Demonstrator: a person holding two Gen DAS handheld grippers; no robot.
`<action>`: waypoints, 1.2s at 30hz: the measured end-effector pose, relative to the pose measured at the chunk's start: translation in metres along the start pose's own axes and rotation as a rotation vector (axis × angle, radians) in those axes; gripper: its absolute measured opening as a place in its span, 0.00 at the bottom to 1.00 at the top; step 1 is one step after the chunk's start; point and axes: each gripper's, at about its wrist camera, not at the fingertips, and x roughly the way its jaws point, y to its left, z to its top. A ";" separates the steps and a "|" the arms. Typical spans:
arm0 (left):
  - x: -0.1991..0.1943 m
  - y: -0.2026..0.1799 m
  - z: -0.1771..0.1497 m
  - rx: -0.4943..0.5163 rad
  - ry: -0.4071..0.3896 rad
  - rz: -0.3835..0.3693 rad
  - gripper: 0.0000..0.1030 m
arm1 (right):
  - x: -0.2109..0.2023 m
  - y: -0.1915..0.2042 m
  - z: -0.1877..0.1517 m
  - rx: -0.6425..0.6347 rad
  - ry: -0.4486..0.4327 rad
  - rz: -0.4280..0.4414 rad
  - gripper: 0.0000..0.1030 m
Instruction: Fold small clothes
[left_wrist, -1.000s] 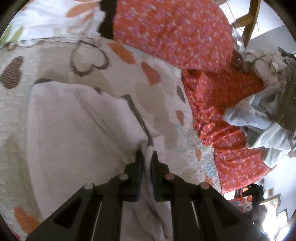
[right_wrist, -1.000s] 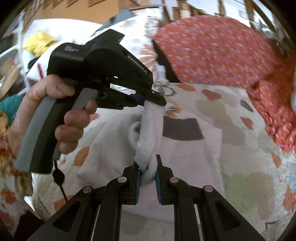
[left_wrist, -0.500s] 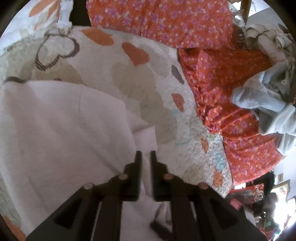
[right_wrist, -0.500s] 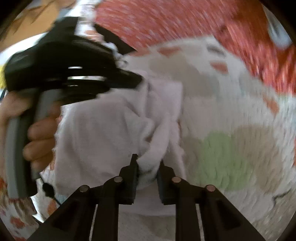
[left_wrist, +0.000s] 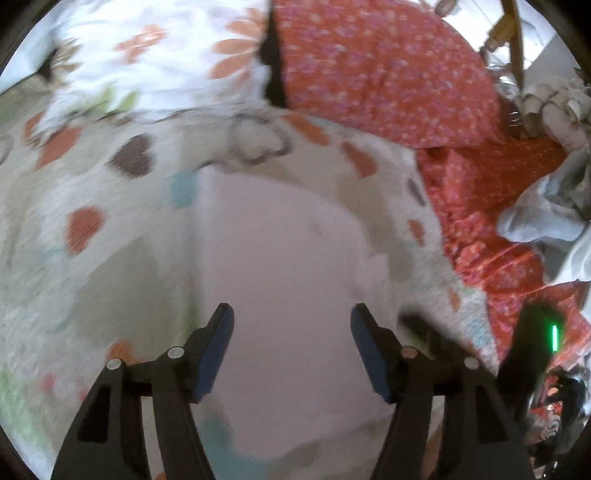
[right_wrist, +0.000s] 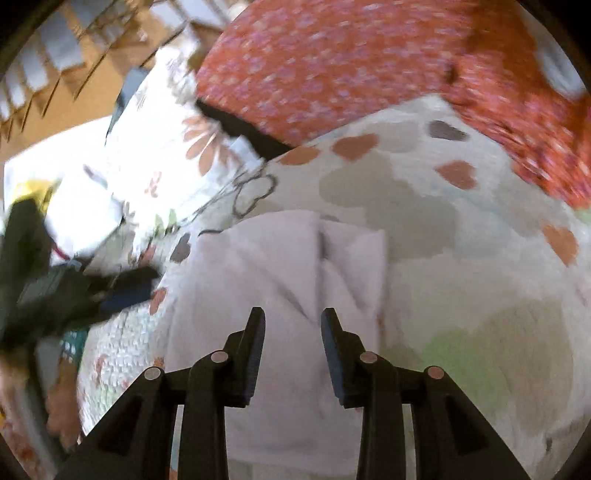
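Note:
A small white cloth (left_wrist: 280, 258) lies folded on the heart-patterned quilt (left_wrist: 110, 229). My left gripper (left_wrist: 291, 314) hovers over its near part, jaws opening wide, nothing pinched between them. In the right wrist view the same white cloth (right_wrist: 280, 266) shows a fold seam down its middle. My right gripper (right_wrist: 291, 317) stands above it, jaws opening, pads clear of the fabric. The left gripper's black body (right_wrist: 74, 291) appears blurred at the left of that view.
Orange-red floral pillows (left_wrist: 388, 62) and a matching sheet (left_wrist: 491, 206) lie at the back and right. A white flowered pillow (left_wrist: 155, 59) sits back left. A heap of grey and white clothes (left_wrist: 546, 206) is at the far right. A wooden slatted frame (right_wrist: 55, 70) stands behind.
Both grippers let go of the white cloth and opened. The cloth, held up and bunched before, now lies flat and folded on the quilt. Both hands pulled back from it.

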 end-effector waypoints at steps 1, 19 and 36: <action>-0.008 0.009 -0.010 -0.022 -0.012 0.011 0.69 | 0.010 0.001 0.007 -0.009 0.018 -0.014 0.33; 0.028 0.065 -0.055 0.022 0.014 0.104 0.76 | 0.044 -0.012 0.048 -0.025 -0.008 -0.156 0.04; 0.056 0.052 -0.072 0.175 0.119 0.240 0.76 | 0.021 -0.031 0.047 -0.060 0.072 -0.151 0.38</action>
